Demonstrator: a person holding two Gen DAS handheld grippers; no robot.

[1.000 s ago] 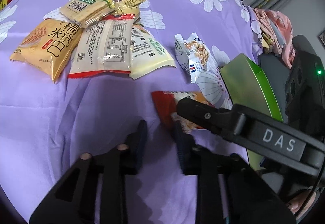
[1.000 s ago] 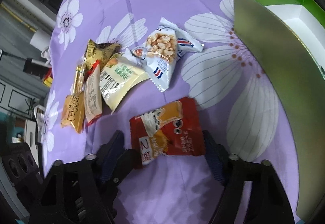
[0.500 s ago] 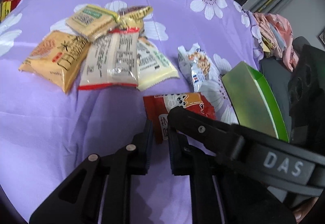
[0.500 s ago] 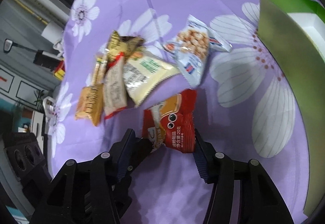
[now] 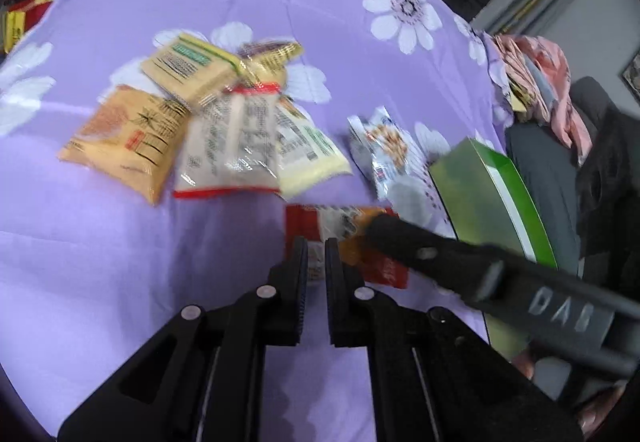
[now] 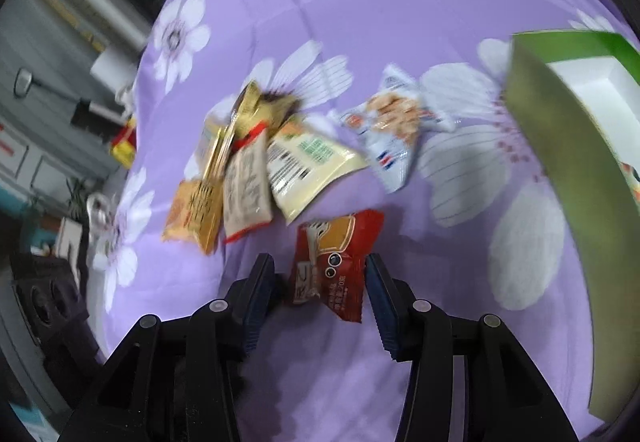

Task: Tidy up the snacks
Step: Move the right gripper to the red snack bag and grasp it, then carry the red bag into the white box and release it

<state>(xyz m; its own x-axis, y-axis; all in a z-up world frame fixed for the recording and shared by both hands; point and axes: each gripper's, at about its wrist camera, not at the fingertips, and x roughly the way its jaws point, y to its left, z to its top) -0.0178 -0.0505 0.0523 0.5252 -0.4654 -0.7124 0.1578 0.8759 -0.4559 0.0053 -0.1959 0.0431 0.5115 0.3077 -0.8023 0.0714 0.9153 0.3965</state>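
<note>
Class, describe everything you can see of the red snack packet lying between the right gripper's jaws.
The red snack packet is a small glossy foil-like pouch, red with an orange panel, a white strip of print and cartoon eyes. It is sealed, a little crumpled, and tilted up off the purple flowered cloth. The right gripper has just been closing its jaws on it; they now press its two side edges. It sits apart from the heap of other snacks, left of the green box.

Right claw (image 5: 372, 238) arm: white letters "DAS", blurred. Red packet (image 6: 334, 262): "20" in small print, other characters unreadable. Remaining packet print too blurred to read.
</note>
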